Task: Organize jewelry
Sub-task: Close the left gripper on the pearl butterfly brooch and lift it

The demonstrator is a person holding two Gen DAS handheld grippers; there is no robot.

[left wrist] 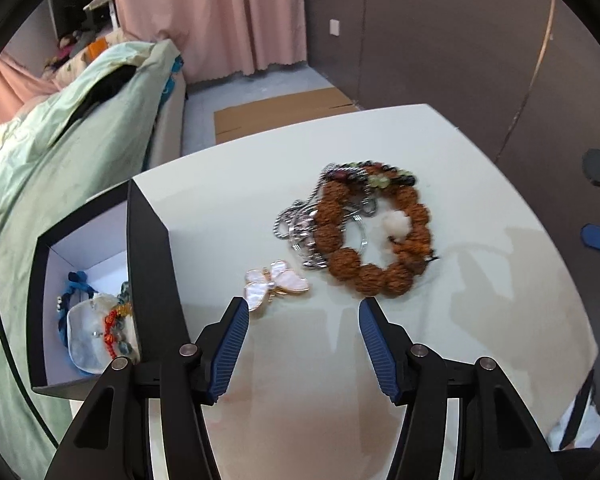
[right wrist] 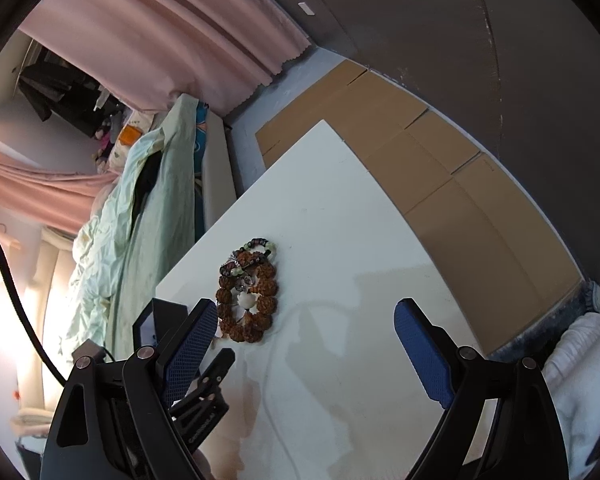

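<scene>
Blue ribbed pads line the fingers of the left gripper (left wrist: 302, 308), which hangs wide apart and empty just above the white table (left wrist: 480, 280). Just beyond its left fingertip lies a pearly butterfly brooch (left wrist: 274, 283) with a gold rim, flat on the tabletop. Farther out and to the right sits a tangle of jewelry: a bracelet of large brown seed beads (left wrist: 374, 246) with a pale tassel bead, overlapping a silver chain (left wrist: 300, 224) on its left and a strand of green and dark beads (left wrist: 374, 174) at its far edge. To the left of the gripper, at the table's left edge, stands an open black box (left wrist: 148, 264) with a white interior, holding a blue cord, red and green beads and a clear pouch.

The right gripper (right wrist: 304, 320) is also spread wide and holds nothing; the brown bead bracelet (right wrist: 248, 300) lies just beyond its left finger. Flattened cardboard (right wrist: 440, 176) covers the floor past the table's far side.
</scene>
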